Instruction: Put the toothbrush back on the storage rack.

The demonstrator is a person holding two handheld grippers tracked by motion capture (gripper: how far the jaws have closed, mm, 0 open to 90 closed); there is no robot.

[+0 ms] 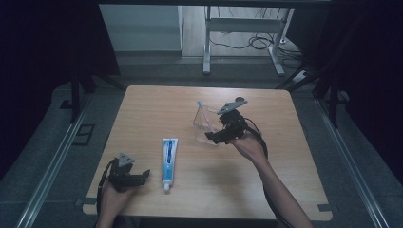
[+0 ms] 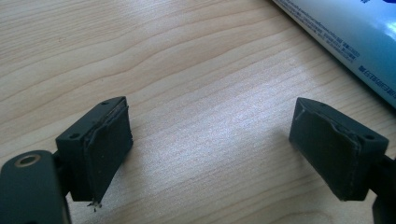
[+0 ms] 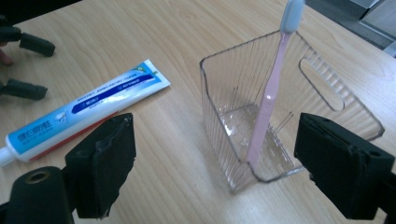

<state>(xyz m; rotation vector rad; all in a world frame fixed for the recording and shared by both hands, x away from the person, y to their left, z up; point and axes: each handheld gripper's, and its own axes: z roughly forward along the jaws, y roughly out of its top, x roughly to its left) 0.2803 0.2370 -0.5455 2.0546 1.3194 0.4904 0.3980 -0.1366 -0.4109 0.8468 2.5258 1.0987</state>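
Note:
A clear ribbed plastic holder point(image 1: 202, 127) point(image 3: 224, 93) stands on the wooden table, with a pink toothbrush point(image 1: 205, 115) point(image 3: 266, 107) leaning inside it, head up. My right gripper point(image 1: 219, 135) point(image 3: 215, 163) is open just in front of the holder, and its pads touch nothing. A blue-and-white toothpaste tube point(image 1: 168, 157) point(image 3: 88, 109) point(image 2: 355, 32) lies flat, cap toward the near edge. Left of the tube, my left gripper point(image 1: 142, 176) point(image 2: 210, 154) rests open and empty low over the wood. It also appears far off in the right gripper view point(image 3: 28, 66).
The light wooden table point(image 1: 285, 166) has bare surface on its right half and along its far side. Beyond the far edge stand white metal table legs point(image 1: 207, 42) and loose cables point(image 1: 259, 42) on the floor. Dark curtains hang at both sides.

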